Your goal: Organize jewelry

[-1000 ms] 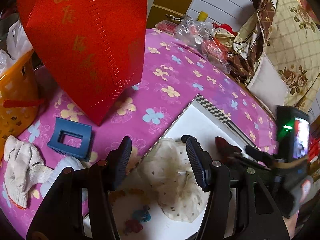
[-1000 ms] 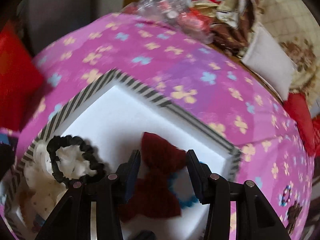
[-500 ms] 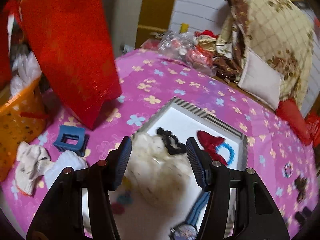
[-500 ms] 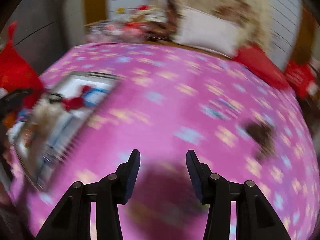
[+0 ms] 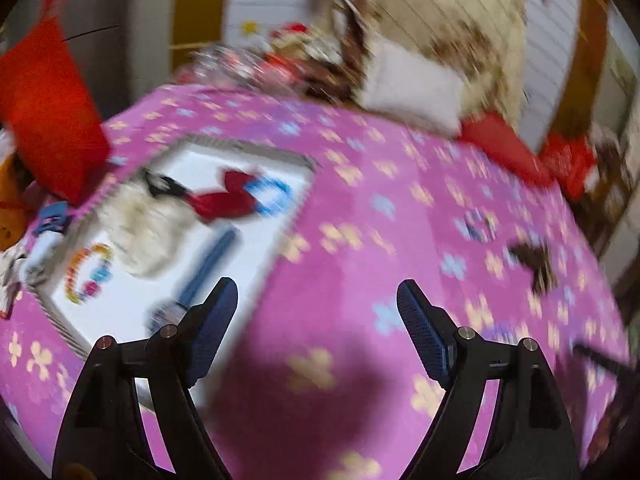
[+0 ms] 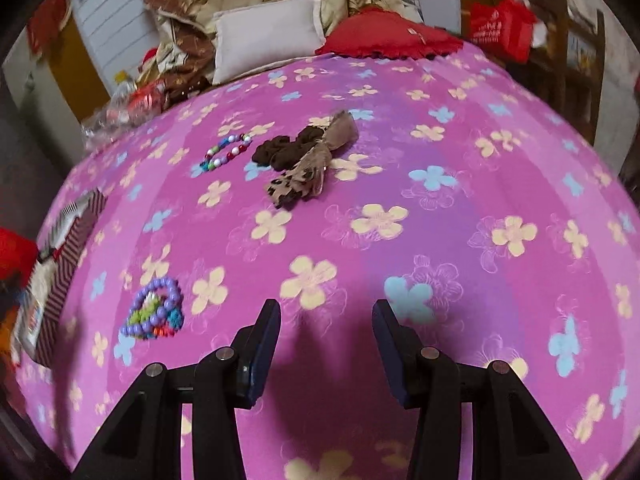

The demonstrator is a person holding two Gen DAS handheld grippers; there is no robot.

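Jaws first: both pairs are empty. Those of the left gripper (image 5: 316, 312) have just been opening and now stand wide with only bedspread between them; those of the right gripper (image 6: 326, 340) sit at a middling gap, unchanged, also over bare cloth.

Biggest change is the outlook. A second ago both cameras looked straight down into the white tray (image 5: 256, 256); now both have swung away across the pink flowered bedspread (image 6: 440, 240), leaving the tray off to the left of each view. It already carries the cream scrunchie (image 5: 144, 224), red bow (image 5: 228, 200), blue ring (image 5: 272, 196), blue-strapped watch (image 5: 200, 280) and a multicoloured bead bracelet (image 5: 88, 272), so that delivery looks finished.

Ahead of the right gripper lie the pieces not yet sorted: a brown leopard-print bow hair tie (image 6: 304, 160) well up the bed, a coloured bead bracelet (image 6: 226, 152) just beside it, and a purple bead bracelet (image 6: 154, 314) near the left jaw. My judgement: the hands are heading out for the next pick-up, the purple bracelet being closest.
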